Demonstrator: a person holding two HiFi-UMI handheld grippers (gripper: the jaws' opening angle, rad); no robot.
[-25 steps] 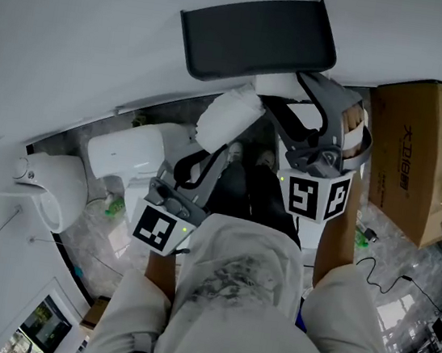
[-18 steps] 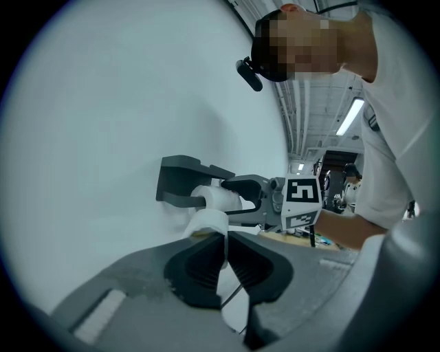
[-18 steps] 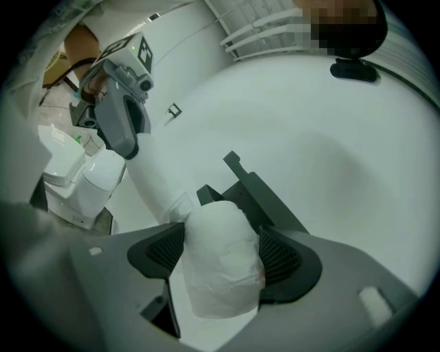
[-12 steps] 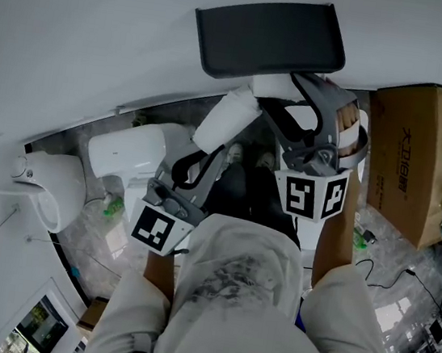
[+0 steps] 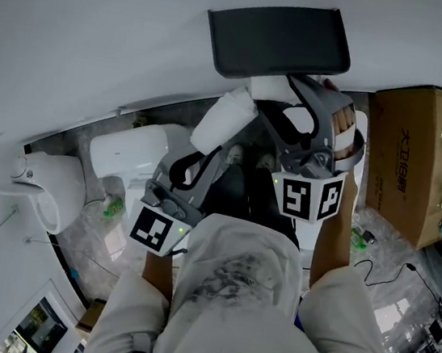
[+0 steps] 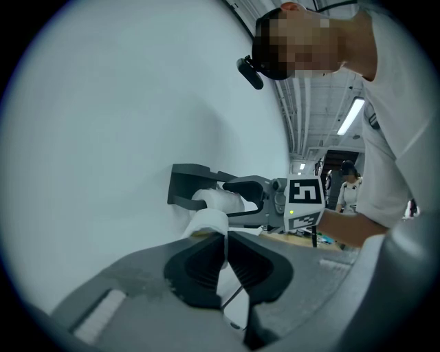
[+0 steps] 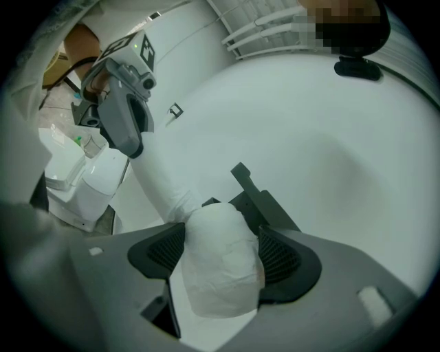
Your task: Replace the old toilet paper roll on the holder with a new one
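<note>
**Q:** Where was the roll [image 7: 216, 275]?

**A:** At centre frame, clasped by the right claw [image 7: 220, 247], against the wall holder [image 5: 277, 41]. The left claw [image 6: 225, 258] pinched its paper tail [image 6: 210, 221].

**Q:** Progress?

**A:** Apparently mid-swap. Whether this roll was old or new could not be told.

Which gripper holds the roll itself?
The right gripper, jaws wide around the white roll by the holder; the left gripper only pinches the loose paper tail.

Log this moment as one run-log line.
right gripper: shut on toilet paper roll at holder | left gripper: shut on paper tail leading from that roll | holder: black, on wall
</note>
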